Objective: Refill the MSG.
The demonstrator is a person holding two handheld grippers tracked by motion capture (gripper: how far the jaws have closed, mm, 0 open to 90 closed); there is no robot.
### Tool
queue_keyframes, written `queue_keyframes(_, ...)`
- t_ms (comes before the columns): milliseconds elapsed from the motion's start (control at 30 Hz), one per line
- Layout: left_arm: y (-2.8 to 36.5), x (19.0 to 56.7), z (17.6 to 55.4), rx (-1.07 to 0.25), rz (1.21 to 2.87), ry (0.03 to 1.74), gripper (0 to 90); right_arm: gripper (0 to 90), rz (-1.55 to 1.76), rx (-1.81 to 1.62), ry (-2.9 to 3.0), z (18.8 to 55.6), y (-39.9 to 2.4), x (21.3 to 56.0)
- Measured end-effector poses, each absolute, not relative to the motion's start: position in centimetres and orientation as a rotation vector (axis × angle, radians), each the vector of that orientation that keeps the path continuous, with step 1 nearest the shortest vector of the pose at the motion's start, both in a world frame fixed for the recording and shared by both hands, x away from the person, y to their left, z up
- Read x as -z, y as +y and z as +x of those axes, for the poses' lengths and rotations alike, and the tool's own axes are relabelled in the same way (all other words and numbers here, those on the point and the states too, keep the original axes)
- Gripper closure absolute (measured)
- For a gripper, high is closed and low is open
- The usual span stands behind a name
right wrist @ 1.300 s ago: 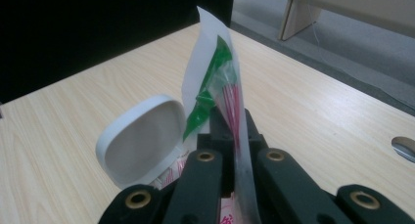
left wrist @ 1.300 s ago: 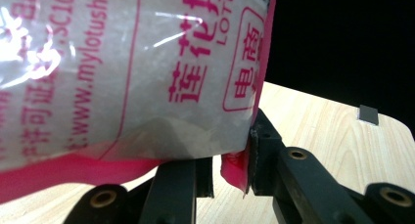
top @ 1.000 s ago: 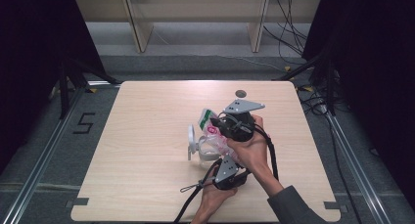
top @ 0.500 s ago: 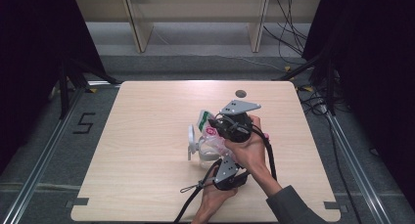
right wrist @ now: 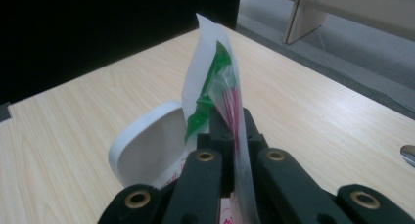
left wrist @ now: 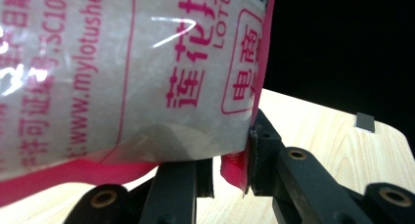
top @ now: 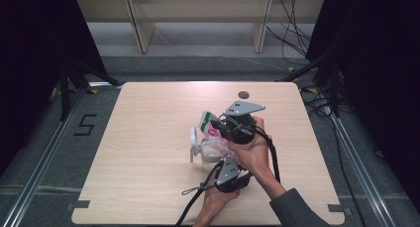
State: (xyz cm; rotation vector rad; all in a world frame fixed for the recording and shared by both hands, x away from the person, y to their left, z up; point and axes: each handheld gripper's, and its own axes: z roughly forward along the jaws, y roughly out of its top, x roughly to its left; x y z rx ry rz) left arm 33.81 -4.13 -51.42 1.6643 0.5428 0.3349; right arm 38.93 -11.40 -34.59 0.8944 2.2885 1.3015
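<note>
A clear plastic bag [top: 212, 143] with pink print is held above the table between both grippers. My right gripper [top: 216, 126], under its grey plate, is shut on the bag's top edge [right wrist: 215, 82], which is white and green. My left gripper [top: 224, 163] sits lower and nearer the person. In the left gripper view its jaws pinch the bag's pink bottom seam [left wrist: 231, 168], and the printed bag [left wrist: 127, 72] rises above them. A white oval piece [top: 193, 143] stands on edge against the bag's left side; it appears behind the jaws in the right gripper view [right wrist: 147, 148].
The light wooden table [top: 148, 118] has a small dark round disc [top: 243, 94] near its far edge. Cables [top: 195, 190] trail from the grippers toward the table's near edge. Metal rails run along the floor on both sides, and shelf legs stand beyond the table.
</note>
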Motion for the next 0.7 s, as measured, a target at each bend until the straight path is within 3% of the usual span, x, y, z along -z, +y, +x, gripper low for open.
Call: queue_keyframes(700, -3.94, 51.3, 33.86, -0.324, 1.65, 0.546, 75.9, 90.0, 0.886, -1.322, 2.267, 38.98, -11.0, 34.62)
